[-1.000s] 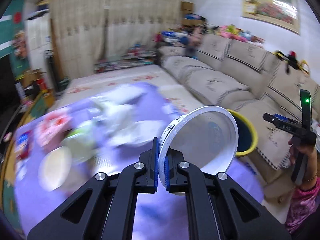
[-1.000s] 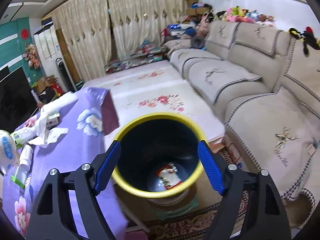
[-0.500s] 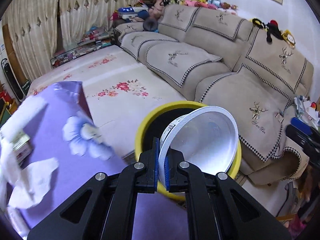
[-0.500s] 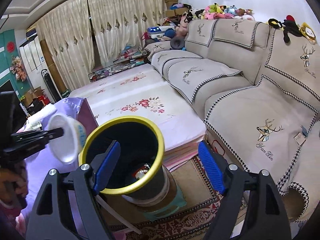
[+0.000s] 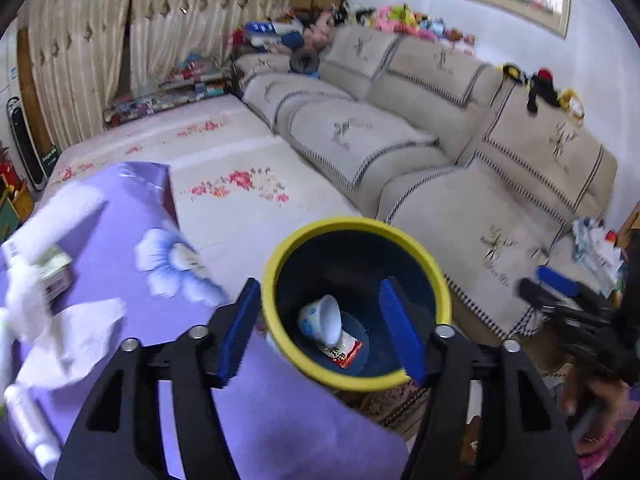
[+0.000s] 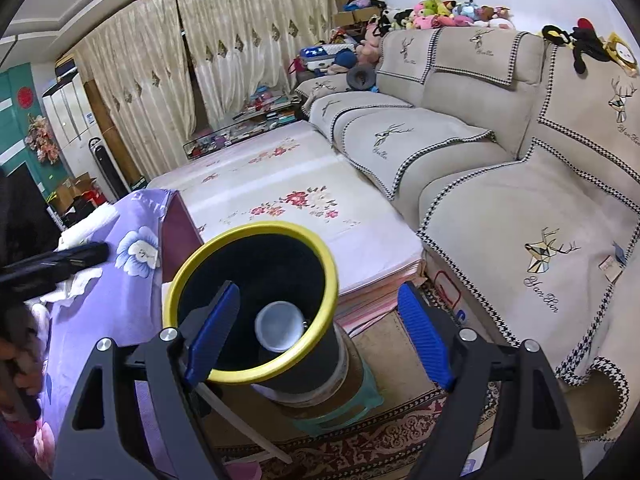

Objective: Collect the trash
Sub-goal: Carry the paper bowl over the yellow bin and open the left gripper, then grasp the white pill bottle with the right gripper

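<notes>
A dark bin with a yellow rim (image 5: 356, 382) stands beside the purple-clothed table (image 5: 120, 224). A white paper bowl (image 5: 322, 320) lies inside it on a red wrapper (image 5: 346, 354); the bowl also shows in the right wrist view (image 6: 280, 326) inside the bin (image 6: 320, 256). My left gripper (image 5: 324, 330) is open and empty, just above the bin's mouth. My right gripper (image 6: 316, 340) is open and empty, above and to the right of the bin. Crumpled white tissues (image 5: 76, 340) and a small box (image 5: 56, 276) lie on the table.
A beige sofa (image 6: 500, 168) runs along the right. A flowered mat (image 6: 288, 196) covers the floor beyond the bin. The bin stands on a green stool (image 6: 340, 412) over a patterned rug (image 6: 380, 448). White tubes (image 5: 28, 424) lie at the table's left edge.
My left gripper carried the white bowl from the table over the bin, opened, and the bowl now lies inside. The right gripper drew back to the right, staying open.
</notes>
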